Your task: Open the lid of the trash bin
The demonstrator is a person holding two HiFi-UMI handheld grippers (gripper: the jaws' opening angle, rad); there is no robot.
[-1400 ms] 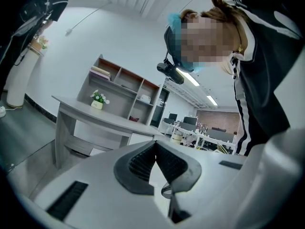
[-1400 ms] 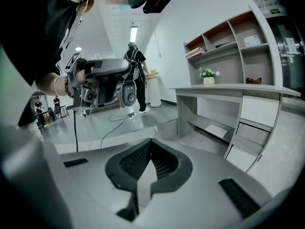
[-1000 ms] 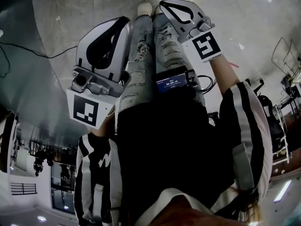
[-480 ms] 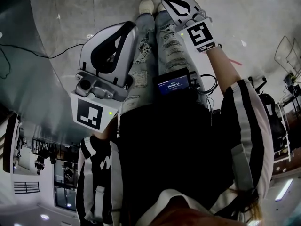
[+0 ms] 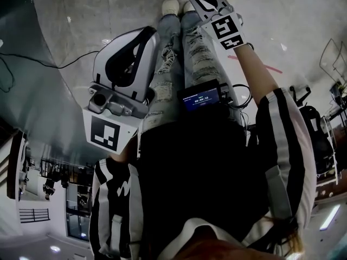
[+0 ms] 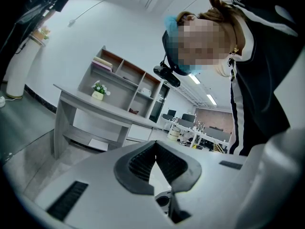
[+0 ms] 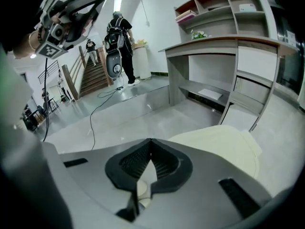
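Room: you stand on a glossy grey floor [image 5: 70, 47]. A grey desk [image 7: 209, 46] with open shelves above it is ahead, and a staircase [image 7: 93, 78] rises far to the left.
Floor: a black cable [image 7: 102, 104] trails across it.
Left tongs: your left gripper [image 6: 155, 143] is held beside your left thigh, tips pressed together with nothing between them.
Right tongs: your right gripper [image 7: 151, 140] is stretched out over your right leg, near your shoes [image 5: 171, 5]. Its jaws meet at the tips and pinch nothing.
Trash bin: a cream rounded top [image 7: 221, 147], probably the bin's lid, sits just beyond the right gripper's jaws, to their right and untouched.
Waist: a small lit screen [image 5: 200, 97] hangs there.
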